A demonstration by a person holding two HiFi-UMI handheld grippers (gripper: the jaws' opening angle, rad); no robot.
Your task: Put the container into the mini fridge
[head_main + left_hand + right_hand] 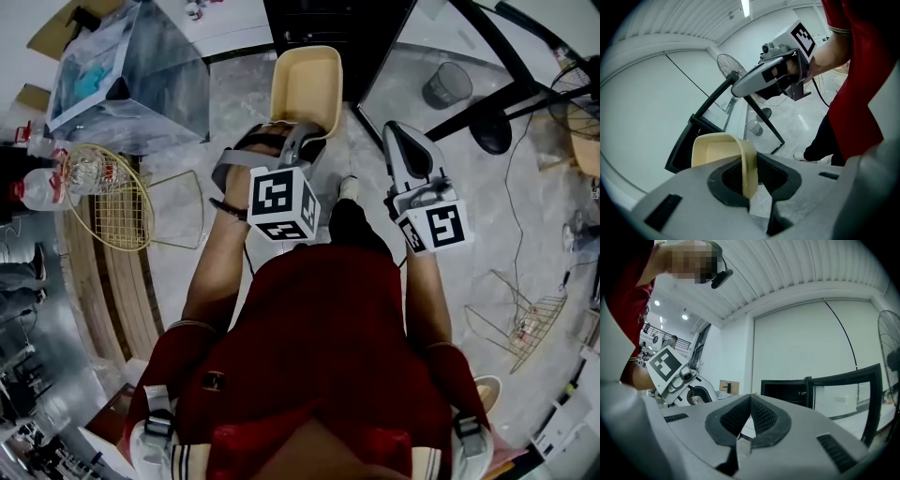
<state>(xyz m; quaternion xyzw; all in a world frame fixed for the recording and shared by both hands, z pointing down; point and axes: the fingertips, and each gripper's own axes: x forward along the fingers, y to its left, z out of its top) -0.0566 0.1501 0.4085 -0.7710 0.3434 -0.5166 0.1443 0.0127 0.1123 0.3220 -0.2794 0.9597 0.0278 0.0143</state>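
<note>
A cream plastic container (307, 86) hangs in the air in front of the black mini fridge (328, 23), whose glass door (427, 66) stands open to the right. My left gripper (302, 133) is shut on the container's near wall. In the left gripper view that wall (748, 171) stands upright between the pads, with the fridge (684, 145) behind it. My right gripper (396, 133) hovers to the right of the container, shut and empty. The right gripper view shows its tips (750, 398) touching and the fridge's open mouth (785, 389) ahead.
A grey bin (448, 84) and a fan's base (489, 136) stand on the floor behind the glass door. Wire baskets (112, 199) and bottles (39, 192) lie at the left, and a wire rack (525, 321) at the right. The person's foot (349, 187) is below the grippers.
</note>
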